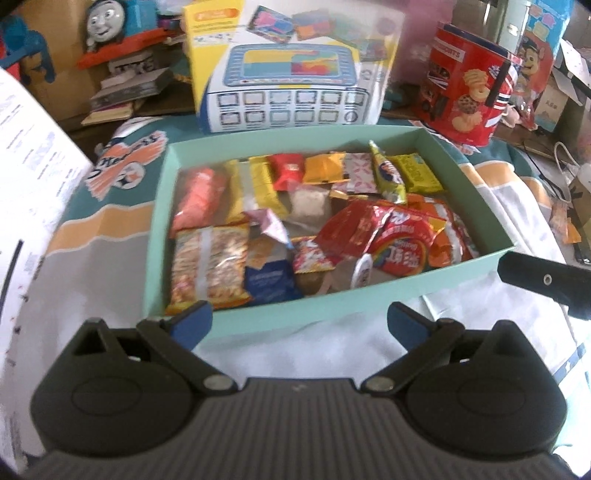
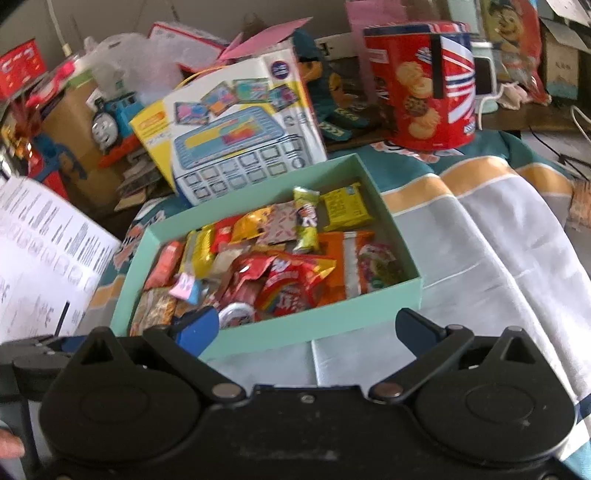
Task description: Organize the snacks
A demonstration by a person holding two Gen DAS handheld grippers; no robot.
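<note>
A mint-green box [image 1: 295, 314] [image 2: 295, 325] lies on a cloth-covered surface, filled with several snack packets: a red crumpled bag [image 1: 373, 236] [image 2: 291, 280], a peanut pack [image 1: 208, 266], a yellow packet [image 1: 417, 173] [image 2: 345, 205] and an orange bag [image 2: 354, 266]. My left gripper [image 1: 299, 323] hovers open in front of the box's near wall, nothing between its blue-padded fingers. Also open and empty is my right gripper [image 2: 306, 328], near the box's front right corner. A black part of the right gripper [image 1: 546, 280] shows at the right edge of the left wrist view.
Behind the box stand a white toy-tablet carton [image 1: 291, 74] [image 2: 236, 129] and a red biscuit tin [image 1: 469, 81] [image 2: 421, 81]. A blue toy train [image 1: 110, 22] [image 2: 114, 118] sits at the back left. A printed white sheet [image 1: 33, 155] [image 2: 48, 240] rises at the left.
</note>
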